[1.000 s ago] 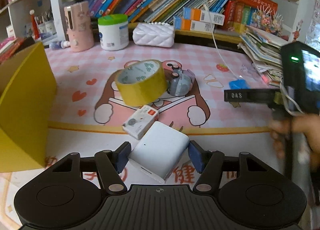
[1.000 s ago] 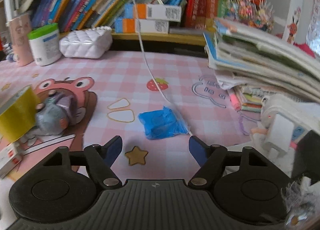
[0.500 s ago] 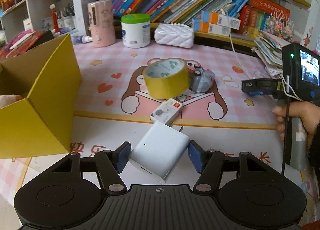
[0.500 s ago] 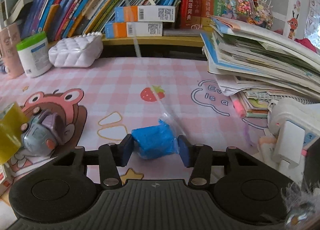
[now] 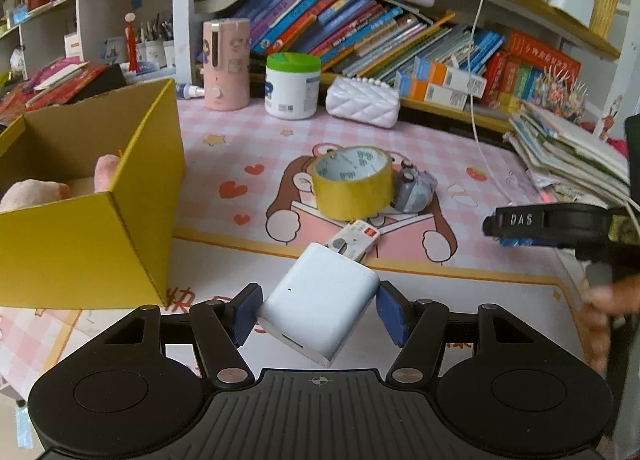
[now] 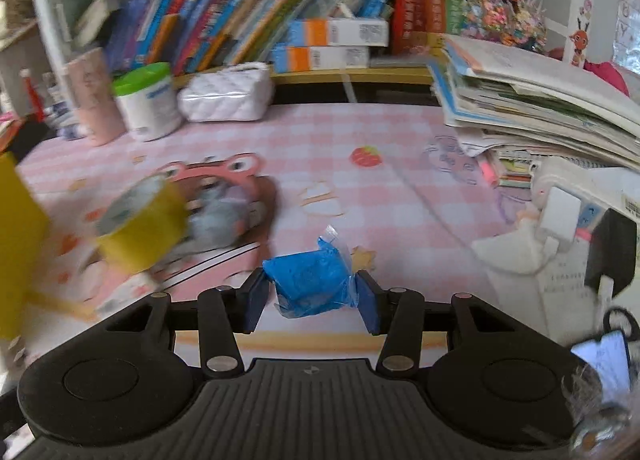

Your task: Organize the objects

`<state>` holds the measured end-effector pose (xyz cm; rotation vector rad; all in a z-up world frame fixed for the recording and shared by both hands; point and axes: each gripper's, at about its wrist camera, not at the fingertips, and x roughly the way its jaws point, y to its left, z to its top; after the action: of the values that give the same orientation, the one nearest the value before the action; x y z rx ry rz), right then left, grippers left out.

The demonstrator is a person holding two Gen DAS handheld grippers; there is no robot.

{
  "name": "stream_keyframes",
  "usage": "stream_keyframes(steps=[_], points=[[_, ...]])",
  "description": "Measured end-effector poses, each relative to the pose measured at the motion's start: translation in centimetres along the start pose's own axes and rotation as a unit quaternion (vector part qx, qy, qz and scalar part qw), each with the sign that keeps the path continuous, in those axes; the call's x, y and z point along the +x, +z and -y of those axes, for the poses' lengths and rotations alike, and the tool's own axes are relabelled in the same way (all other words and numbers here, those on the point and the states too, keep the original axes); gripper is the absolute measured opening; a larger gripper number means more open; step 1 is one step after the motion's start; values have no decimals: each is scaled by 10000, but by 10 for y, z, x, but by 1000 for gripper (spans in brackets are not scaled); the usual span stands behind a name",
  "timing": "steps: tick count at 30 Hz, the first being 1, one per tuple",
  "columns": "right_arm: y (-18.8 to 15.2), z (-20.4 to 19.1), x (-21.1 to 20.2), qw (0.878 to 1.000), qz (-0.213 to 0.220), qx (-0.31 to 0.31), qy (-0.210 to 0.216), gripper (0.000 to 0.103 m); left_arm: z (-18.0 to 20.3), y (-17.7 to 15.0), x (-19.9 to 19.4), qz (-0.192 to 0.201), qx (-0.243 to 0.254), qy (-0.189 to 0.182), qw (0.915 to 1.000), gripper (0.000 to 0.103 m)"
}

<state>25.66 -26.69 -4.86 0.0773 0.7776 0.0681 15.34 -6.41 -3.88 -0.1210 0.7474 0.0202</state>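
Both tongs are loaded. Left gripper [image 5: 318,314]: jaws set about halfway apart, blue pads [image 5: 245,314] pressed on the two sides of a white power bank [image 5: 320,302], which sits tilted between them and clear of the desk mat [image 5: 500,139]. Right gripper [image 6: 312,296]: jaws drawn close together, clamped on a blue plastic packet [image 6: 310,282] with a clear wrapper tail sticking up; the packet is held above the mat near its front edge. In the left wrist view the right gripper [image 5: 508,225] is seen side-on at the right edge of the mat, with a hand [image 5: 608,300] on its grip.

Items on the mat:
- Yellow tape roll [image 5: 352,183], at the centre of the mat on the bear print, lying tilted.
- Grey toy car [image 5: 414,191], touching the right side of the tape roll.
- Small white-and-red box [image 5: 354,240], just in front of the tape roll, near the front border of the mat.

Yellow cardboard box [image 5: 80,248]: open top, standing at the left front corner of the desk, with a pink plush toy [image 5: 32,191] inside. A green-lidded white jar [image 5: 293,85] and a white quilted pouch [image 5: 362,105] stand along the rear edge below the bookshelf.
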Motion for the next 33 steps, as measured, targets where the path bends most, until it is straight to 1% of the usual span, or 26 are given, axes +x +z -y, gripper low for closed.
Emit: stream_keyframes(steps=[4, 7, 13, 16, 23, 33], points=[[-13, -24, -34, 9998, 122, -26, 153, 44, -14, -3, -15, 161, 26, -102, 9998, 62], [-25, -43, -54, 9996, 185, -102, 169, 44, -29, -8, -27, 234, 12, -150, 9996, 62], [-51, -88, -83, 9989, 240, -341, 221, 45, -68, -24, -53, 329, -104, -130, 9993, 62], [-64, -113, -98, 9982, 234, -490, 255, 45, -91, -34, -68, 302, -253, -81, 9992, 62], [-103, -175, -125, 9935, 167, -1010, 497, 45, -145, -56, -96, 292, -570, 127, 9979, 62], [-145, -242, -144, 9888, -17, -1275, 781, 45, -208, -88, -133, 294, -790, 428, 9955, 62]])
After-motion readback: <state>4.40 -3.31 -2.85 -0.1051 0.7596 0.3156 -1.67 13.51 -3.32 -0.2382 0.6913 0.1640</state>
